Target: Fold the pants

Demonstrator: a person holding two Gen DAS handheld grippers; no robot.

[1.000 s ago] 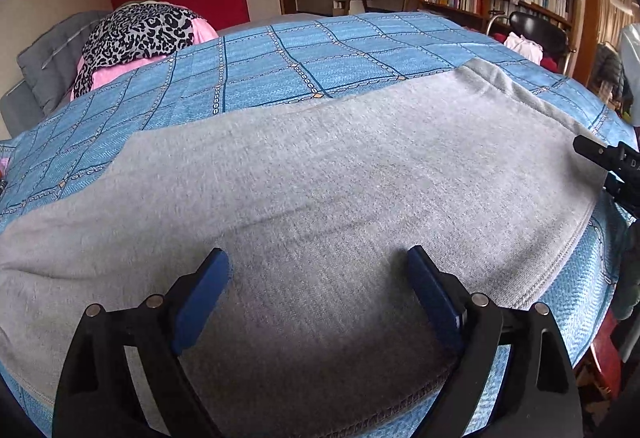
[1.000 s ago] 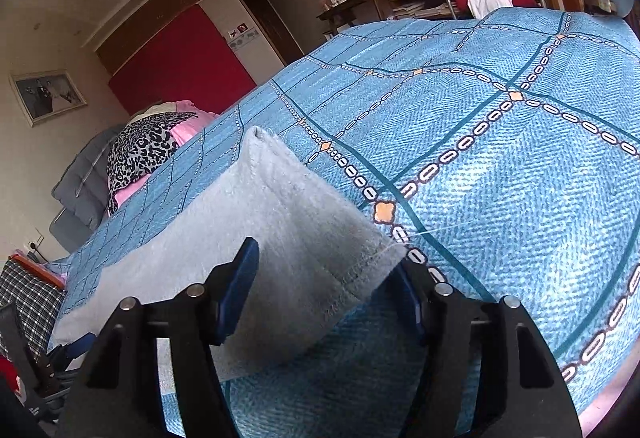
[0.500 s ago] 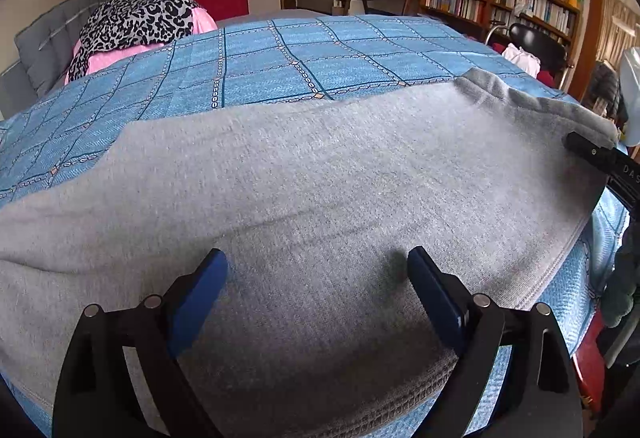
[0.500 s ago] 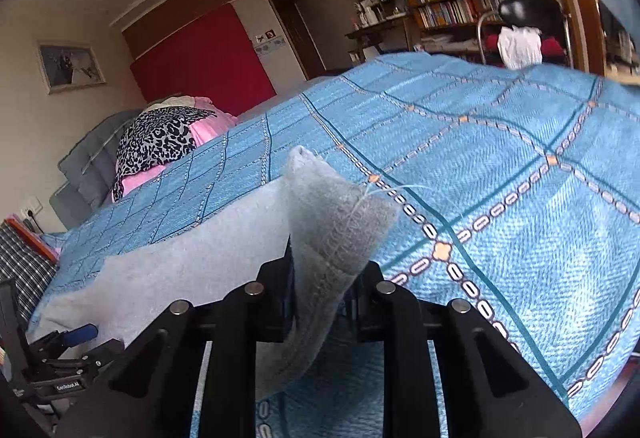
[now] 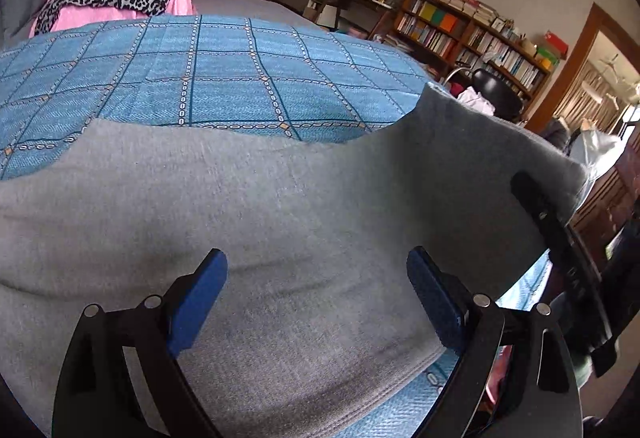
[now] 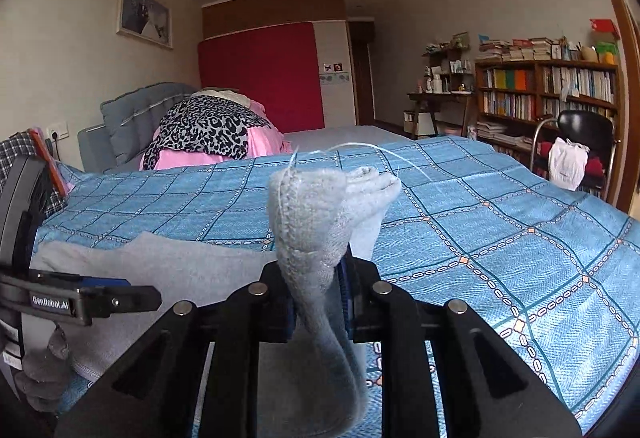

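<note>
Grey pants (image 5: pixel 256 206) lie spread on a blue patterned bedspread (image 5: pixel 224 78). My left gripper (image 5: pixel 316 282) is open, its blue pads (image 5: pixel 200 290) hovering over the cloth near the front hem. My right gripper (image 6: pixel 318 298) is shut on the pants' far-right corner (image 6: pixel 316 210) and holds it lifted off the bed, a loose thread trailing from it. That raised corner also shows in the left wrist view (image 5: pixel 480 142), with the right gripper's black finger (image 5: pixel 556 226) below it. The left gripper's body (image 6: pixel 60 298) appears at the left of the right wrist view.
A pink and leopard-print pile (image 6: pixel 208 134) and a grey cushion (image 6: pixel 132 122) sit at the head of the bed. A bookshelf (image 6: pixel 544 94) and a black chair with a white bag (image 6: pixel 572 154) stand to the right of the bed.
My right gripper closed on the pants' corner and lifted it up off the bed. My left gripper stayed open over the cloth and its view swung right.
</note>
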